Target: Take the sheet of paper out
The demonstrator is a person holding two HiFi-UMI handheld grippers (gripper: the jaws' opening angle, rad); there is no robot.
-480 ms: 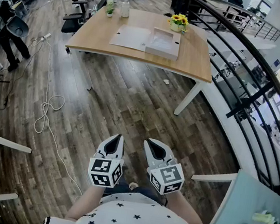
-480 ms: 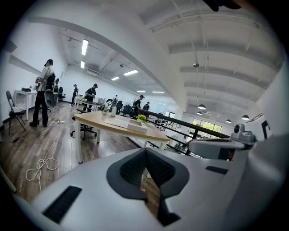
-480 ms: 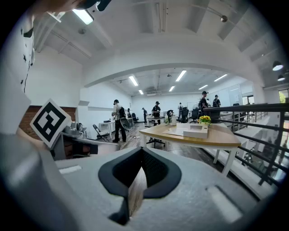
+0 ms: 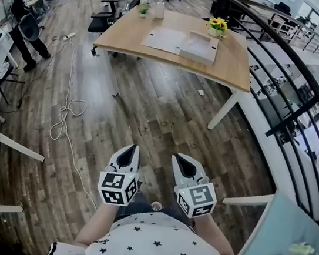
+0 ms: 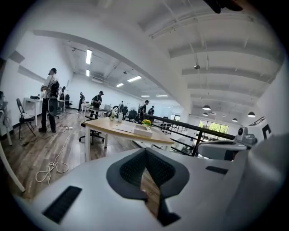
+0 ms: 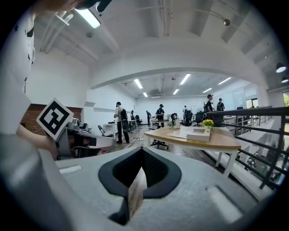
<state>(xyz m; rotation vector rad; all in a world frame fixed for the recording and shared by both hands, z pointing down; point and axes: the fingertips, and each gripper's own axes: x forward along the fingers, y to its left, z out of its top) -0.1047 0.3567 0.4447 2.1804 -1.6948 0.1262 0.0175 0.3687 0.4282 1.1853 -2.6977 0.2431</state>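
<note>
Broadly, the dark plank floor (image 4: 150, 110) filled most of the head view, with a black curved railing (image 4: 277, 58) running down its right side. A wooden table (image 4: 230, 69) on white legs stood at the far end, well apart from the operator. The operator's star-print shirt (image 4: 148, 244) showed at the bottom edge. A pale cable (image 4: 65, 117) lay looped on the floor left of centre.

The left gripper (image 4: 132, 149) and right gripper (image 4: 178, 158) were held side by side low in front of the body. They did not touch, and both were over bare floor, well short of the table.
- Left gripper view: jaws together, pads meeting at the tips, nothing between them.
- Right gripper view: same, jaws together, nothing gripped.

On the table, a shallow white box (image 4: 200, 47) lay near the middle. The sheet of paper (image 4: 165, 39) lay flat on the tabletop just left of the box. Its edge was against or under the box; could not tell which. Yellow flowers (image 4: 217, 25) stood behind the box. A clear bottle (image 4: 160, 10) stood further left, near the far edge.
</note>
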